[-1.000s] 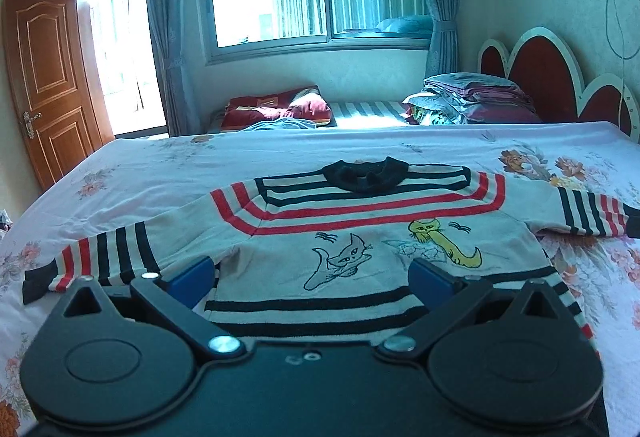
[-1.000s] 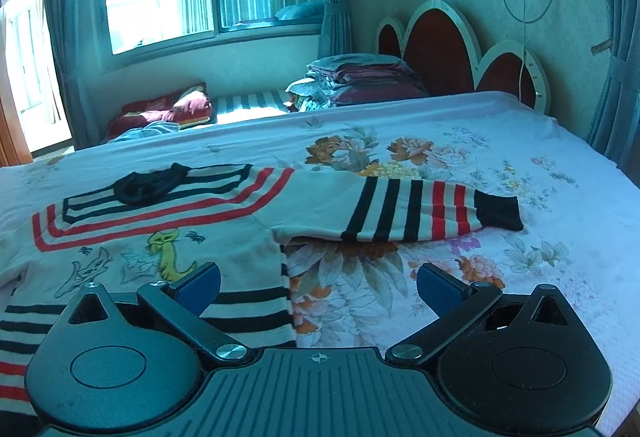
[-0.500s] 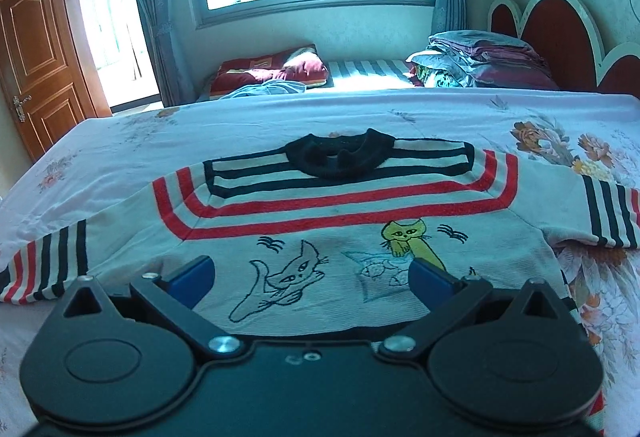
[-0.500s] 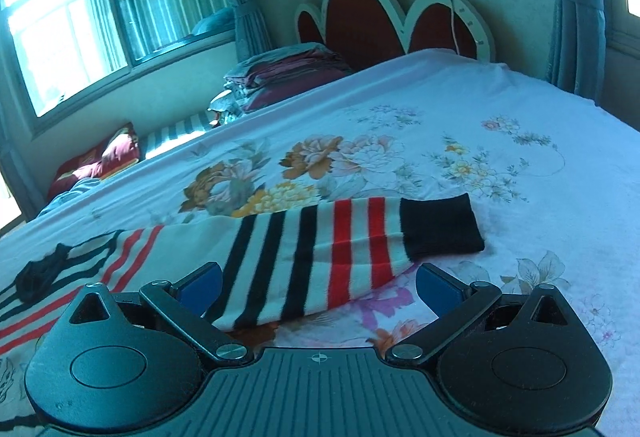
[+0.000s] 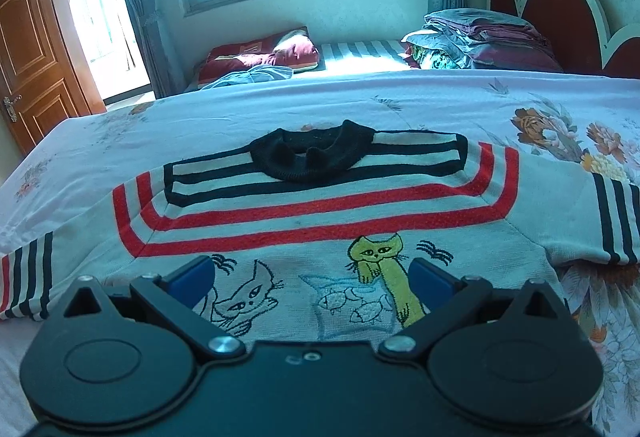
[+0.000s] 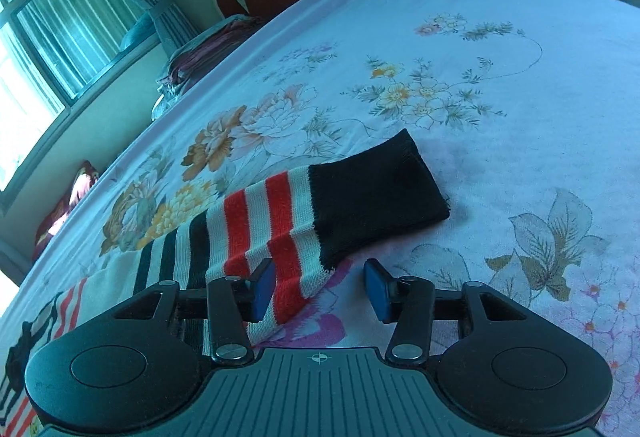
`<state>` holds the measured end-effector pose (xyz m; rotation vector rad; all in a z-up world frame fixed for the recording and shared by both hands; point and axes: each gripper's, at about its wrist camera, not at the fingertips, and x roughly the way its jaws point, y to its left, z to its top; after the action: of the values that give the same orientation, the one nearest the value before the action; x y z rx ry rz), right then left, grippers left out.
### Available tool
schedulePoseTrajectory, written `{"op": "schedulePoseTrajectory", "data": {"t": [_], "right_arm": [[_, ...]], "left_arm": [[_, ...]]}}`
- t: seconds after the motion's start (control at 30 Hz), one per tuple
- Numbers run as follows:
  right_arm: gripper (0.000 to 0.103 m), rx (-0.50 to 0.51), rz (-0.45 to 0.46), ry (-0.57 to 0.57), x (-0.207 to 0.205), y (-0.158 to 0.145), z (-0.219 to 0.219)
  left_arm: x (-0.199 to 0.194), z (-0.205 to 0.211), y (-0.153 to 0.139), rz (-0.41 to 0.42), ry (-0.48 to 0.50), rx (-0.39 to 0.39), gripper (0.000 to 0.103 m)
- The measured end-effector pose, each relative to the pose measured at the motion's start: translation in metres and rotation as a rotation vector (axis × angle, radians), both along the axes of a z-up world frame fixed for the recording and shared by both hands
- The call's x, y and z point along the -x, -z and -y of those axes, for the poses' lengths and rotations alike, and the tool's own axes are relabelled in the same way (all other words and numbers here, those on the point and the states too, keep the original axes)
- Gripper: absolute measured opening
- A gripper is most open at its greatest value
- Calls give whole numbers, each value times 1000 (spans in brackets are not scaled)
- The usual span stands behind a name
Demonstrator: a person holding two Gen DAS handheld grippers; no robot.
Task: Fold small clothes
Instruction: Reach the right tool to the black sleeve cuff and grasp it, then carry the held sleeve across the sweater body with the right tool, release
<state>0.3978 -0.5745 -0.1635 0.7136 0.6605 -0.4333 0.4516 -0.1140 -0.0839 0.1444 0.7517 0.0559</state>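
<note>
Little striped sweater [image 5: 320,221] lies flat on the flowery bedsheet [image 6: 500,85], sleeves out. My right claw [image 6: 320,287] is closing around the sleeve [image 6: 288,221] edge, not pinching yet. Left claw [image 5: 312,277] hovers spread wide over the cat pictures.

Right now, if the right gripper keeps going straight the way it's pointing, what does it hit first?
Probably the sweater's striped sleeve, near its black cuff. The right gripper is closing, its pads not yet pressing the sleeve edge between them. Depth is unclear.
</note>
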Motion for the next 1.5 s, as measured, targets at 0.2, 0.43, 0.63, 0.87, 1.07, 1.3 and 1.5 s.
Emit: {"op": "schedulePoseTrajectory", "data": {"t": [0.2,0.43,0.63,0.87,1.07,1.3,1.5], "right_arm": [[45,-17,43,26,-1,3,4],[10,51,3,39,-5,2,7],[7,229,63,-117,-36,-40,-46],[7,272,137,-429,-85,-70,-181],[7,334,132,-672,-109,-64,-306],[7,392,93,-890,-116,-37,-415],[7,403,47,-1037,-110,-6,-476]], "left_arm": [[-10,-8,-9,3,5,55,103],[-14,-36,-15,-12,-16,74,103],[-20,-85,-4,-67,-59,140,103],[-18,-148,0,-53,-99,186,103],[-7,-207,2,-39,-120,207,103],[8,-258,5,-18,-165,218,103],[9,-282,6,4,-207,256,103]]}}
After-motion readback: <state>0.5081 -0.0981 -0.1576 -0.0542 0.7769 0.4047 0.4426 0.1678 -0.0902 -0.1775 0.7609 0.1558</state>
